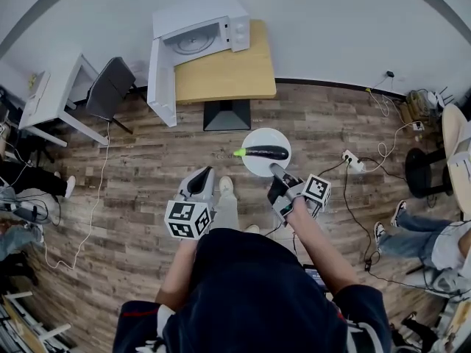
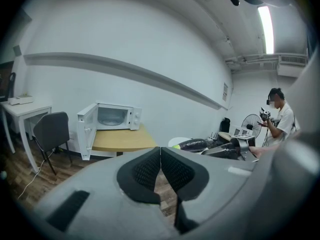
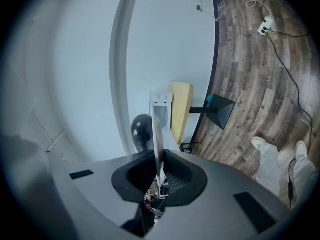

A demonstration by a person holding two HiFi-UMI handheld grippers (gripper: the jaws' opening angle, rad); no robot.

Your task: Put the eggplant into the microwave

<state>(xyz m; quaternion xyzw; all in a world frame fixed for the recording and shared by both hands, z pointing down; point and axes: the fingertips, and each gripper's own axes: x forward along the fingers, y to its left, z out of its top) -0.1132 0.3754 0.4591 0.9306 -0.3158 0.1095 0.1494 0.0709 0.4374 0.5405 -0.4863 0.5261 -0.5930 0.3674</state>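
Note:
A dark purple eggplant point(image 1: 266, 152) with a green stem lies on a white plate point(image 1: 265, 137) held above the wood floor. My right gripper point(image 1: 278, 172) is shut on the plate's near rim. In the right gripper view the plate point(image 3: 157, 134) runs edge-on between the pads, and the eggplant point(image 3: 142, 129) shows behind it. My left gripper point(image 1: 199, 184) hangs left of the plate, shut and empty, its pads point(image 2: 150, 170) touching. The white microwave point(image 1: 200, 29) stands on a wooden table point(image 1: 228, 76) ahead, with its door point(image 1: 162, 79) swung open. The left gripper view also shows the microwave point(image 2: 114, 116) and the eggplant point(image 2: 194, 144).
A dark chair point(image 1: 110, 87) and a white desk point(image 1: 51, 94) stand left of the table. A power strip point(image 1: 353, 160) and cables lie on the floor at right. Another person point(image 2: 277, 115) stands to the right near a fan point(image 2: 251, 125).

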